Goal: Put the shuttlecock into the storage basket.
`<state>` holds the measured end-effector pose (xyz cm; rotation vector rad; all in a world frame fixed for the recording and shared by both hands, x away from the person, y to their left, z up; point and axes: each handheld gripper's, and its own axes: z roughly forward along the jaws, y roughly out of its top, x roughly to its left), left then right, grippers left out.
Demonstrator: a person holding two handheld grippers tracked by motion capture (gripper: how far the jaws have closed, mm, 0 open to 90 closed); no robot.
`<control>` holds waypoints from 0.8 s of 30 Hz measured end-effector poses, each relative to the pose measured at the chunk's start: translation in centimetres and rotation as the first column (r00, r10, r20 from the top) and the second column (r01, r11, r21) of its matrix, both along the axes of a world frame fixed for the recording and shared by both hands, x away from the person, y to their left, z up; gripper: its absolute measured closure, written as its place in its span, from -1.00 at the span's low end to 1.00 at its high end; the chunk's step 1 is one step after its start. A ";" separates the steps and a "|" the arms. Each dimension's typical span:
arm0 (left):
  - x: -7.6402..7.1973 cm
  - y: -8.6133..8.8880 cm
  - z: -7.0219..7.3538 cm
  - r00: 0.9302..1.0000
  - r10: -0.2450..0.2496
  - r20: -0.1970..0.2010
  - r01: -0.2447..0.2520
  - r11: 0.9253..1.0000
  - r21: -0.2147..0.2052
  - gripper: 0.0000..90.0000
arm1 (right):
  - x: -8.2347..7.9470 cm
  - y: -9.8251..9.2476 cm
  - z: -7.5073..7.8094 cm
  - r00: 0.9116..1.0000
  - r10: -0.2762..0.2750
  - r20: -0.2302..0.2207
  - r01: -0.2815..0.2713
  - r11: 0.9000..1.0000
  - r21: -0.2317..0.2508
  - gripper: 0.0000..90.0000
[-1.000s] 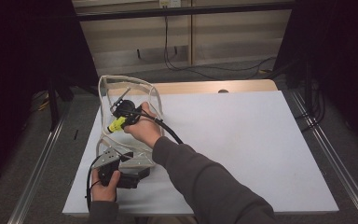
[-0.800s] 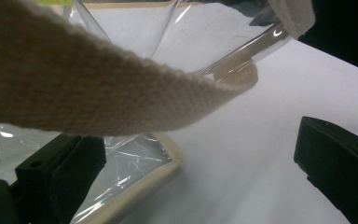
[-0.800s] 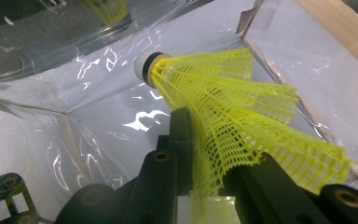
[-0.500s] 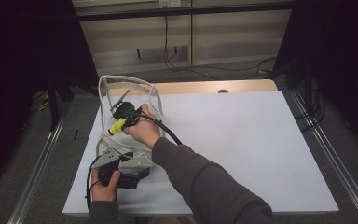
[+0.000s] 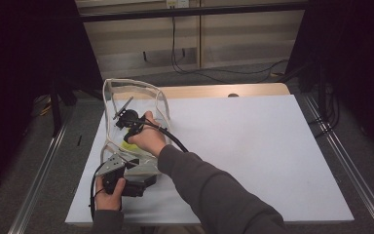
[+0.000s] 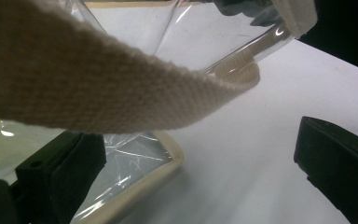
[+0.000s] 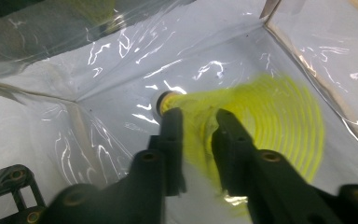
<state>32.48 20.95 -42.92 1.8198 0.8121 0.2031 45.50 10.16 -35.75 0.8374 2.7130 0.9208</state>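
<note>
- The clear plastic bag [image 5: 161, 104], trimmed in cream webbing, stands open-mouthed at the near left part of the white surface [image 5: 253, 146], its mouth facing up in the high view.
- A yellow ridged object [image 7: 279, 135] (blurred, so its exact kind is hard to tell) lies inside the bag on its transparent floor; in the high view a patch of its yellow [image 5: 126, 145] shows through the plastic beside the person's right hand [image 5: 148, 139].
- The right gripper [image 7: 196, 116] reaches down into the bag; its jaws have just been opening, and they now stand a little apart with the narrow end of the yellow object between them. Whether the pads press on it is not clear from the right gripper view.
- The right gripper's black cable [image 5: 173, 139] arcs out over the bag's rim toward the grey sleeve [image 5: 209, 190].
- The left gripper [image 5: 126, 168] sits at the bag's near edge, held by the left hand [image 5: 109, 197] at the front of the surface.
- In the left gripper view its jaws stand wide apart, released; the left one lies against the crinkled plastic and cream-edged corner of the bag, the right one over bare white surface.
- A cream webbing strap [image 6: 98, 84] of the bag hangs across that view above the jaws, touching neither pad.
</note>
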 end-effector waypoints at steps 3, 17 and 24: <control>0.0 0.0 0.0 1.000 0.002 0.001 -0.002 1.000 0.000 -0.96 | 0.0 0.0 -0.1 1.000 0.002 -0.008 -0.002 1.000 -0.008 0.59; 0.0 0.0 0.1 1.000 0.004 0.003 -0.004 1.000 -0.004 -0.96 | -0.1 0.0 0.1 1.000 -0.001 -0.023 0.001 1.000 -0.009 0.47; -0.1 0.0 0.1 1.000 0.006 0.004 -0.006 1.000 -0.015 -0.96 | -0.1 -0.4 0.5 1.000 -0.013 -0.024 0.013 1.000 -0.018 0.41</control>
